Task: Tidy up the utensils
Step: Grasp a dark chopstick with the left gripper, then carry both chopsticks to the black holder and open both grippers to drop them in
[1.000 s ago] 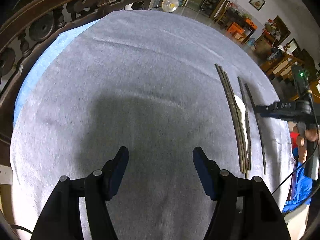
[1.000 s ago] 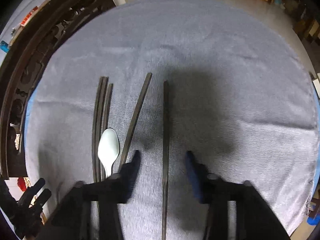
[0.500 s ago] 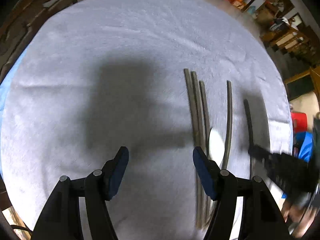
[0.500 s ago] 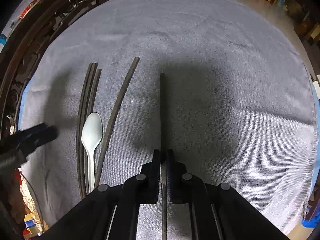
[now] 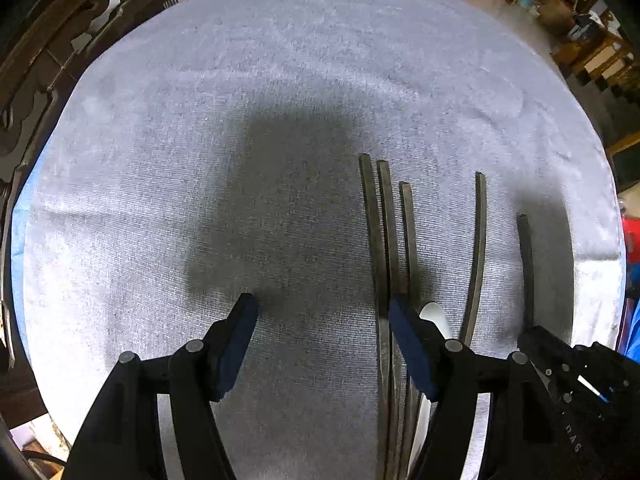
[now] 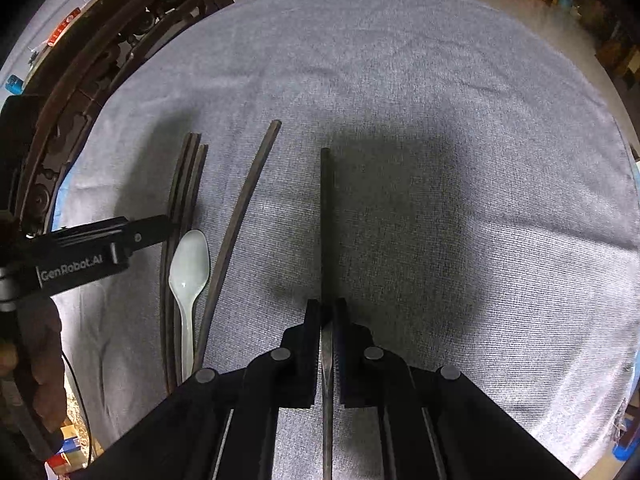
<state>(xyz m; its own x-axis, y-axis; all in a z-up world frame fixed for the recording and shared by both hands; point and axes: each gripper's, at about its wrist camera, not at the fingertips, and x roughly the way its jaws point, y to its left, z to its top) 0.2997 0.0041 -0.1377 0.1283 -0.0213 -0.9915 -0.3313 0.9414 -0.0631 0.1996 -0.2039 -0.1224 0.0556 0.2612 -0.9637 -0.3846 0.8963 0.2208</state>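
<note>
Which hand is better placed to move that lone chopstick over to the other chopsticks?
Right. Its tongs are already shut on the lone chopstick. The left tongs are open, holding nothing, over the grouped chopsticks.

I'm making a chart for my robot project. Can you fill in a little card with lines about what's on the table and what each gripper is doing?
surface: grey cloth covering the table
chopsticks: five dark sticks lying on the cloth
bundle: three chopsticks side by side
loose chopstick: one slanted stick lying alone
spoon: pale spoon between the bundle and the slanted stick
right gripper: fingers shut on the single chopstick
left gripper: fingers open, holding nothing, over the bundle's edge
</note>
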